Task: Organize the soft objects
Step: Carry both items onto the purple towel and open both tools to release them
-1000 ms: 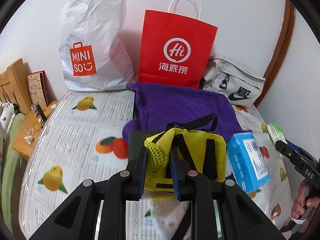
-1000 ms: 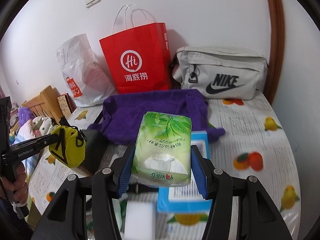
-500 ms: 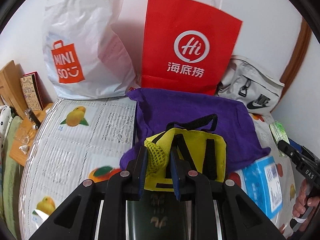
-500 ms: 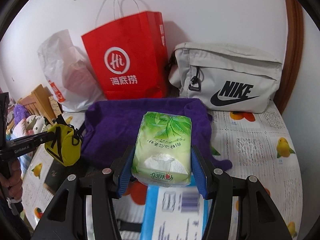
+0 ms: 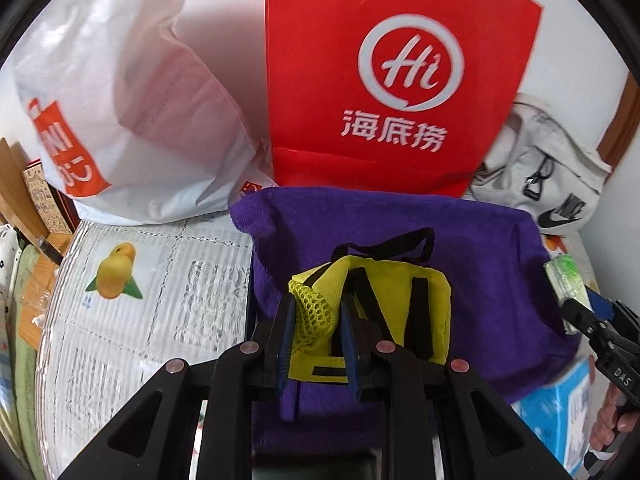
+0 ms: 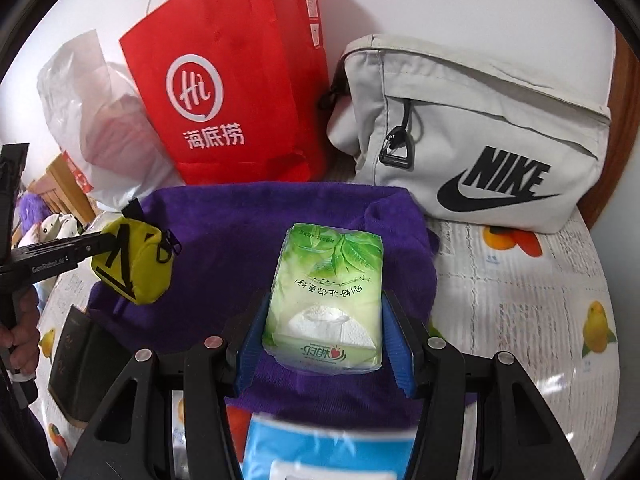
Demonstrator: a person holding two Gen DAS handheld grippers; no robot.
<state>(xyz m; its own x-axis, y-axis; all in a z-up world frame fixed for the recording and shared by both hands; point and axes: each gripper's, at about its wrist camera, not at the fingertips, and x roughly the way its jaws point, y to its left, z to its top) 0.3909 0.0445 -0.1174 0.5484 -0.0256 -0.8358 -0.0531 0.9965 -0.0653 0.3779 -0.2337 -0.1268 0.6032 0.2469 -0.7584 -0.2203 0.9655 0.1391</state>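
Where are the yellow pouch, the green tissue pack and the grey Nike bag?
yellow pouch (image 5: 430, 312), left wrist view, on its yellow front panel.
green tissue pack (image 6: 332, 280), right wrist view, middle of its printed top face.
grey Nike bag (image 6: 480, 120), right wrist view, on its front fabric.

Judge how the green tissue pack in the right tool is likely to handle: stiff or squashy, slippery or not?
Probably squashy: the green tissue pack has a crinkled film wrap and soft paper showing at its opening. The glossy film may slip, though the right tool clamps both sides. It looks light for its size.
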